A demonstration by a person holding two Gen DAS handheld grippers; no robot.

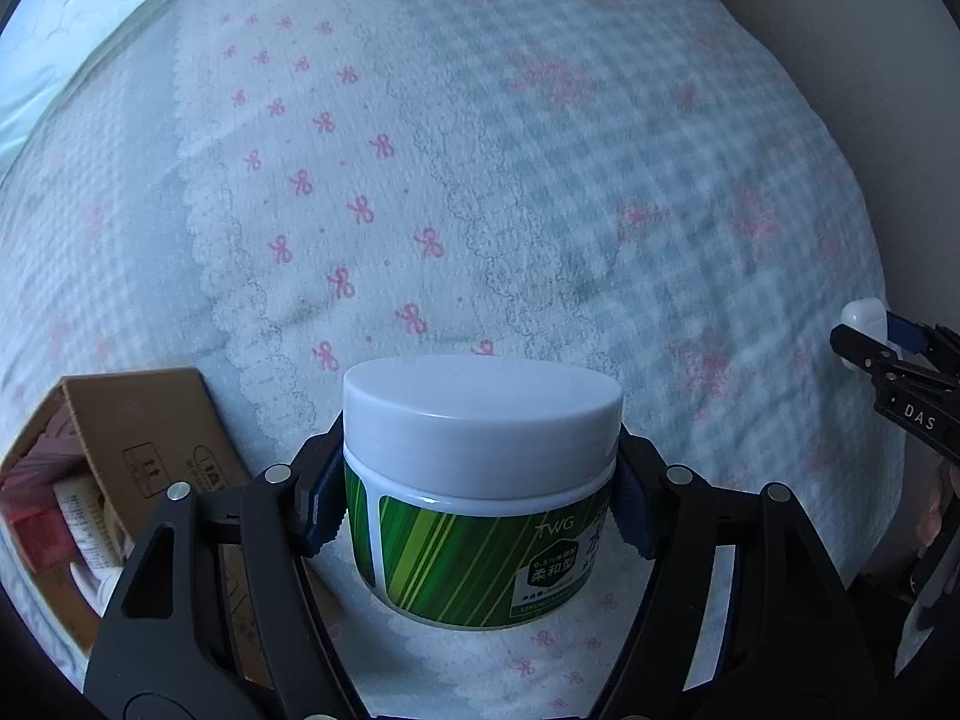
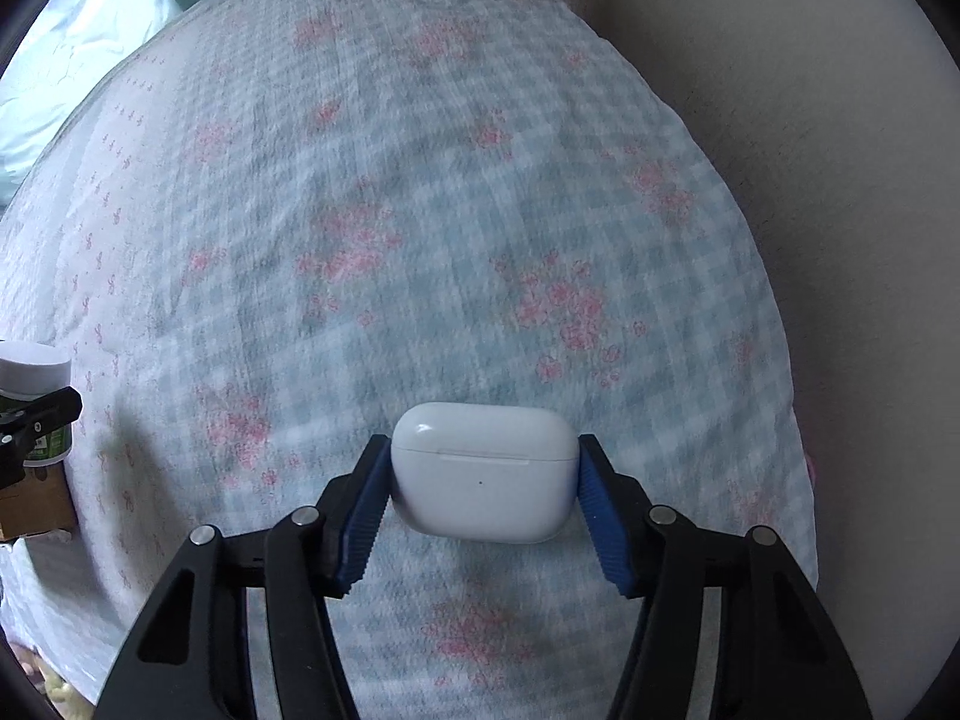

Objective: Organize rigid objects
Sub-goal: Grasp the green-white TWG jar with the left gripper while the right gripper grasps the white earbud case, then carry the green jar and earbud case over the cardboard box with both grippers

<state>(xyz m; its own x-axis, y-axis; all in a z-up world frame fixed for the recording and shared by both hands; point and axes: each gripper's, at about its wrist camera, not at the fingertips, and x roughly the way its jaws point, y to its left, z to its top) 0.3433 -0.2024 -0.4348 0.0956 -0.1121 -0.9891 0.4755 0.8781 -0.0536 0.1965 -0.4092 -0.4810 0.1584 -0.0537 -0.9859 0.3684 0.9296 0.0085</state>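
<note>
A round jar (image 1: 480, 480) with a white lid and a green striped label hangs above the patterned bedspread. My left gripper (image 1: 477, 501) is shut on it, with the blue pads pressed against both sides. A white earbud case (image 2: 485, 471) sits lifted off the cloth, and my right gripper (image 2: 483, 492) is shut on its two ends. At the right edge of the left wrist view, the right gripper (image 1: 870, 348) shows with the earbud case (image 1: 861, 318). At the left edge of the right wrist view, the jar (image 2: 33, 387) shows again in the left gripper's fingers (image 2: 48, 411).
An open cardboard box (image 1: 138, 450) with several small packages inside lies on the bed to the left of the jar; its corner (image 2: 33, 501) appears in the right wrist view. A pale wall (image 2: 810, 150) borders the bed on the right. Light blue bedding (image 1: 72, 18) lies at the far left.
</note>
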